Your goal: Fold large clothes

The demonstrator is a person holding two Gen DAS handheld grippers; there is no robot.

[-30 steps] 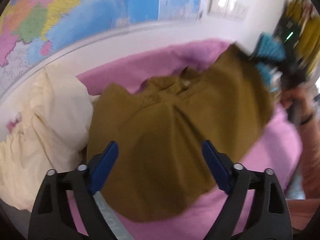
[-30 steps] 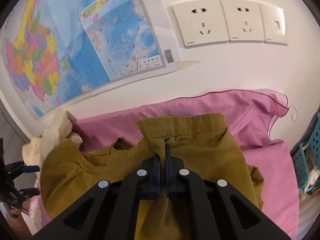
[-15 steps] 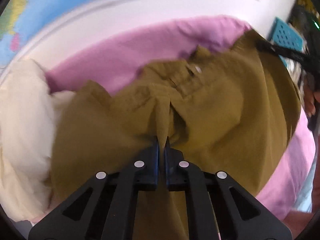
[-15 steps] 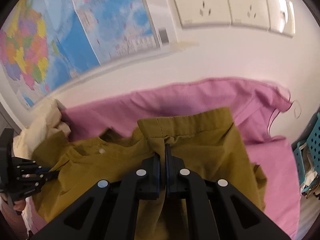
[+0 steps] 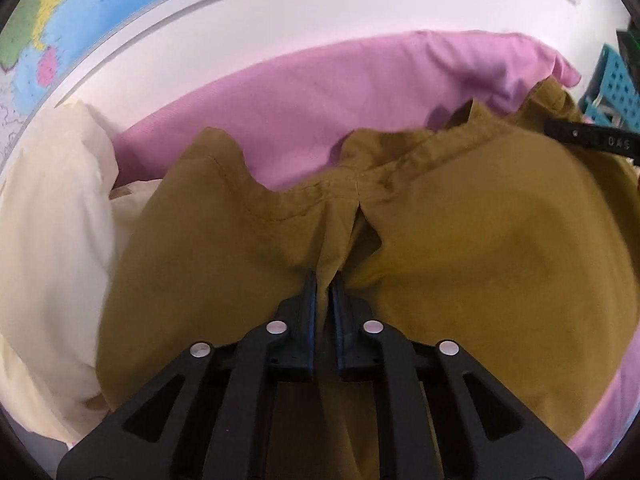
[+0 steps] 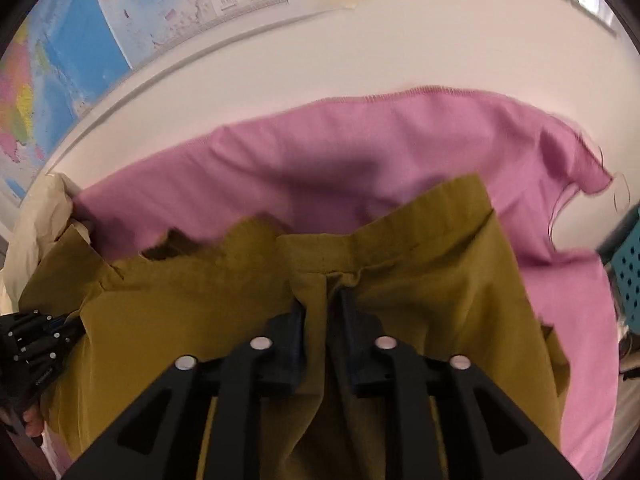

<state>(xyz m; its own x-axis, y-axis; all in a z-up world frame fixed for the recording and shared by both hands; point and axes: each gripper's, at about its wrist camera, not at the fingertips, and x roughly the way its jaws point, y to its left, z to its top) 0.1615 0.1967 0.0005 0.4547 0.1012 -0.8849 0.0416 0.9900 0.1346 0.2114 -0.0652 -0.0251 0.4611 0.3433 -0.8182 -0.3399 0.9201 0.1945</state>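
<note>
An olive-brown garment (image 5: 460, 240) lies over a pink garment (image 5: 320, 92) on a white table. My left gripper (image 5: 323, 280) is shut on a pinched fold of the olive garment near its hem. My right gripper (image 6: 323, 300) is shut on another fold of the same olive garment (image 6: 420, 280); the cloth fills the narrow gap between its fingers. The right gripper shows at the right edge of the left wrist view (image 5: 588, 140), and the left gripper at the left edge of the right wrist view (image 6: 32, 340). The cloth is stretched between them.
A cream garment (image 5: 52, 220) is heaped at the left. The pink garment (image 6: 360, 160) spreads behind and to the right. A map (image 6: 120, 20) hangs on the wall behind the table. A teal perforated basket (image 5: 616, 84) stands at the right.
My left gripper was open a second ago and has closed on the olive garment. Both grippers have moved forward and lower, and the cloth now spreads wider between them.
</note>
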